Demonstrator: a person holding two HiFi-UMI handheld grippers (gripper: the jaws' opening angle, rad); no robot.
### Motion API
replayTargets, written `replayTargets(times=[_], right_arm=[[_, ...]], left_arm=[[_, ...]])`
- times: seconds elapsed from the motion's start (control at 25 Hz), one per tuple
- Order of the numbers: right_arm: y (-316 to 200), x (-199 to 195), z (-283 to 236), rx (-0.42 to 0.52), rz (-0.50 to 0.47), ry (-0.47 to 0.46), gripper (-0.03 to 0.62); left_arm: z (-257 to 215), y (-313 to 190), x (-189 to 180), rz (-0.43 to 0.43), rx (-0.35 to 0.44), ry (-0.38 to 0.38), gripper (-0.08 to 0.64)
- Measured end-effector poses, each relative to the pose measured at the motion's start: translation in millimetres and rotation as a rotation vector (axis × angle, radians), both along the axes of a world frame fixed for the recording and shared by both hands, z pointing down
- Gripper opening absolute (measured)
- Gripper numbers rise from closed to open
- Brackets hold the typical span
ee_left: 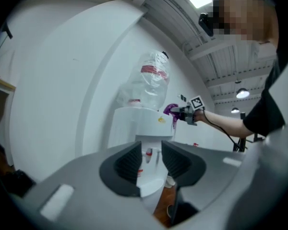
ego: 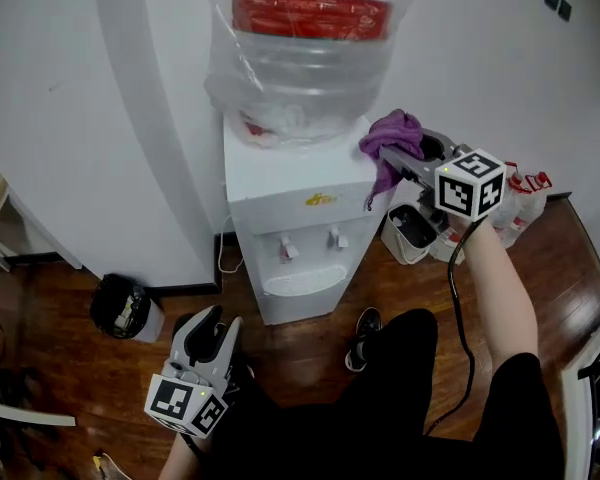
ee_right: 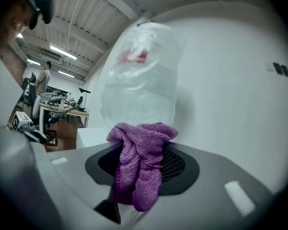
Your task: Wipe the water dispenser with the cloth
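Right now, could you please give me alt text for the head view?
The right gripper holds a purple cloth at the top right corner of a white water dispenser; the left gripper hangs low, open and empty.

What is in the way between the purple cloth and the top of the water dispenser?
Nothing visible. The right gripper holds the cloth right at an upper corner of the water dispenser, beside the bottle.

Dispenser (ego: 298,186) in all views
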State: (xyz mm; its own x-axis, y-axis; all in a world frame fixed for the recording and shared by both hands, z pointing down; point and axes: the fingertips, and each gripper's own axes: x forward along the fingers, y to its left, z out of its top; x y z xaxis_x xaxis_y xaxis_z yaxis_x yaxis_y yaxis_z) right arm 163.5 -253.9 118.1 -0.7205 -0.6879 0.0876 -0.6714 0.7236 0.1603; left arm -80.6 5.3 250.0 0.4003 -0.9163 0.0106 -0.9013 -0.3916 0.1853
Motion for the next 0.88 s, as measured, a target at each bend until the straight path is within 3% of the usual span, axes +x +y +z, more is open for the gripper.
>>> replayTargets(times=[0.16,0.36,0.56,0.72,0.88], right_arm=[[-67.0,-17.0,12.3,-0.195,-0.037,0.036,0.187],[-81.1,-27.0,30.2,-0.278,-0.022,0.103,0.189],[7.6,-32.5,24.7,-0.131,0.074,0.171,0.187],[65.3,-127.4,20.7,-0.035,-0.014,0.272,0.189],[72.3,-233.6,13.3,0.037,-0.058,0.438,0.189]], left_arm=[[8.8,6.3,-9.1,0.011,-0.022,-0.012,0.153],[16.7,8.9,-10.5,0.046,-0.057,-0.016,0.153],[27.3,9.9,-11.9,0.114,-0.085,-0.031,0.153],[27.3,12.2,-23.6,0.119,-0.098,0.009,0.153],[27.2,24.4,-33.6,0.101,-0.092,0.011,0.153]])
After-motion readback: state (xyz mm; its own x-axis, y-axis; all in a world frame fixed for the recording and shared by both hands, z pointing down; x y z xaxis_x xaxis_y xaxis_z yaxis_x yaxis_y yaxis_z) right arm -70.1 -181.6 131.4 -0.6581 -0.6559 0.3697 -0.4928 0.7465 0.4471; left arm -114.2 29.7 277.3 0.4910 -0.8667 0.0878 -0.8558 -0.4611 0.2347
